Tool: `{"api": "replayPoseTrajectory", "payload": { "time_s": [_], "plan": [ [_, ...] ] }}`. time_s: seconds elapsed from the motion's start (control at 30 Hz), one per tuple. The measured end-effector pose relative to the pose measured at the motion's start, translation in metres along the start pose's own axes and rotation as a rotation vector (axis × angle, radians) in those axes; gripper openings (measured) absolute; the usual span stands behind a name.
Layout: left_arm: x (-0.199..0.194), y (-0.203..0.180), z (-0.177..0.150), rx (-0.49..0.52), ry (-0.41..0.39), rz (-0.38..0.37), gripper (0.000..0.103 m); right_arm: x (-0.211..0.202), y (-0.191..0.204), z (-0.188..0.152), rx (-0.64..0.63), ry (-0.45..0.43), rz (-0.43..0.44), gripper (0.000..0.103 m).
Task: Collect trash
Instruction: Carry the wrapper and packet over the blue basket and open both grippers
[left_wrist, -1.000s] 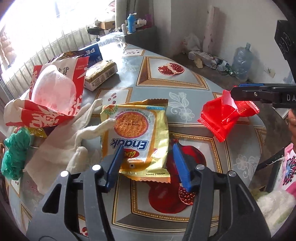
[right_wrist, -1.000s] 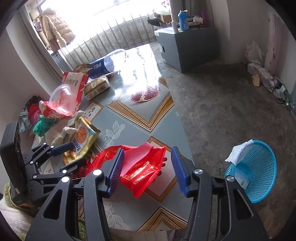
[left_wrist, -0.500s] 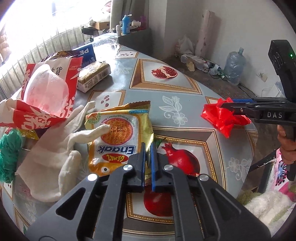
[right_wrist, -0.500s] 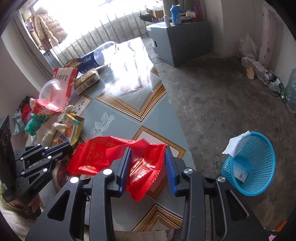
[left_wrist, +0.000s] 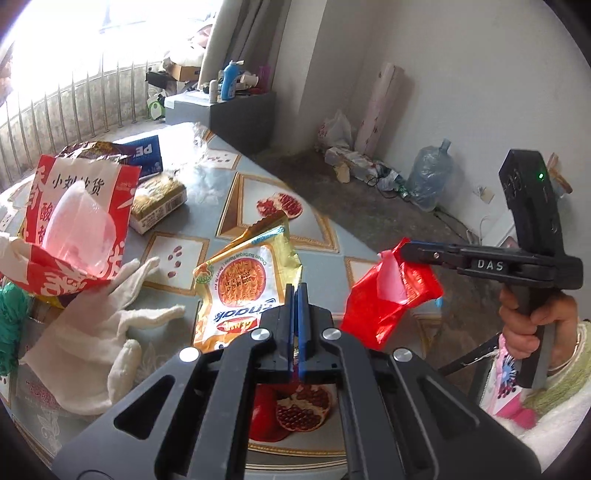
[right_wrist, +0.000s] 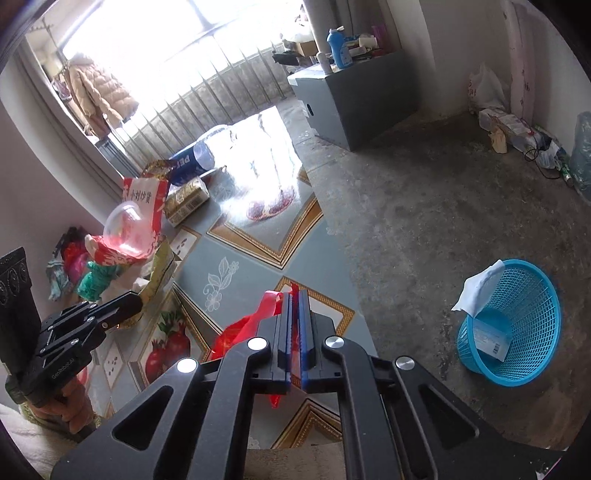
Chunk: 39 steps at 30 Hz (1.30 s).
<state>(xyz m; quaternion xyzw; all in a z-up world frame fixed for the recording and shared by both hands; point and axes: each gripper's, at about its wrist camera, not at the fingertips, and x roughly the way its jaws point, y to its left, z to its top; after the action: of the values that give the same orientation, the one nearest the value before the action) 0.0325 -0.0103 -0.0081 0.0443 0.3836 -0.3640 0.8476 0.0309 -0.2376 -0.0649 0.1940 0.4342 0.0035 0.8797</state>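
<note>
Left gripper (left_wrist: 294, 295) jaws pinch the noodle packet (left_wrist: 240, 284) by one edge above the worktop (left_wrist: 229, 177); right gripper (right_wrist: 294, 299) jaws pinch the red wrapper (left_wrist: 388, 295); either thin film could slip before reaching the blue basket (right_wrist: 517, 317).

light: daylight from barred window (right_wrist: 207, 70), blown out | glare: on tabletop (right_wrist: 258, 162) | edges: fisheye-bent, dark-vignetted | focus: sharp

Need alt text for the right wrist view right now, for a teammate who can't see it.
The right gripper is shut on a red plastic wrapper above the patterned table. A blue mesh basket holding paper sits on the concrete floor to the right; the left gripper holds a yellow snack packet at left.
</note>
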Motion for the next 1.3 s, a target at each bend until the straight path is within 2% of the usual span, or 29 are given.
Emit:
{"api": "replayPoseTrajectory", "payload": {
  "time_s": [0.2, 0.33, 0.43, 0.57, 0.63, 0.73, 0.93, 1.1, 1.17, 1.2, 1.23, 1.27, 1.3],
  "plan": [
    [0.0, -0.023, 0.034, 0.02, -0.047, -0.123, 0.0, -0.032, -0.02, 0.009, 0.055, -0.097, 0.007, 0.003],
    [0.018, -0.052, 0.061, 0.075, -0.053, -0.216, 0.0, -0.052, -0.049, 0.013, 0.103, -0.156, -0.061, 0.003],
    [0.046, -0.08, 0.083, 0.099, -0.033, -0.309, 0.0, -0.063, -0.084, 0.013, 0.179, -0.188, -0.126, 0.003],
    [0.094, -0.121, 0.107, 0.109, 0.041, -0.424, 0.0, -0.073, -0.139, 0.009, 0.301, -0.22, -0.216, 0.003],
    [0.126, -0.141, 0.115, 0.103, 0.109, -0.47, 0.0, -0.073, -0.171, 0.004, 0.392, -0.227, -0.237, 0.003],
    [0.186, -0.168, 0.117, 0.06, 0.24, -0.523, 0.0, -0.064, -0.217, -0.006, 0.507, -0.214, -0.316, 0.003],
    [0.305, -0.217, 0.1, -0.012, 0.478, -0.567, 0.0, -0.032, -0.295, -0.034, 0.68, -0.168, -0.397, 0.003],
    [0.372, -0.252, 0.08, -0.011, 0.599, -0.545, 0.001, 0.0, -0.342, -0.049, 0.76, -0.122, -0.437, 0.004],
    [0.39, -0.259, 0.072, -0.006, 0.629, -0.513, 0.001, 0.012, -0.358, -0.054, 0.788, -0.105, -0.434, 0.005],
    [0.398, -0.262, 0.071, -0.008, 0.64, -0.493, 0.006, 0.016, -0.364, -0.057, 0.8, -0.094, -0.432, 0.006],
    [0.404, -0.263, 0.069, -0.011, 0.655, -0.483, 0.009, 0.02, -0.37, -0.059, 0.814, -0.082, -0.431, 0.014],
    [0.41, -0.265, 0.067, -0.017, 0.671, -0.476, 0.016, 0.023, -0.375, -0.062, 0.829, -0.07, -0.435, 0.025],
    [0.412, -0.264, 0.066, -0.022, 0.676, -0.47, 0.023, 0.025, -0.378, -0.065, 0.843, -0.069, -0.434, 0.03]
  ]
}}
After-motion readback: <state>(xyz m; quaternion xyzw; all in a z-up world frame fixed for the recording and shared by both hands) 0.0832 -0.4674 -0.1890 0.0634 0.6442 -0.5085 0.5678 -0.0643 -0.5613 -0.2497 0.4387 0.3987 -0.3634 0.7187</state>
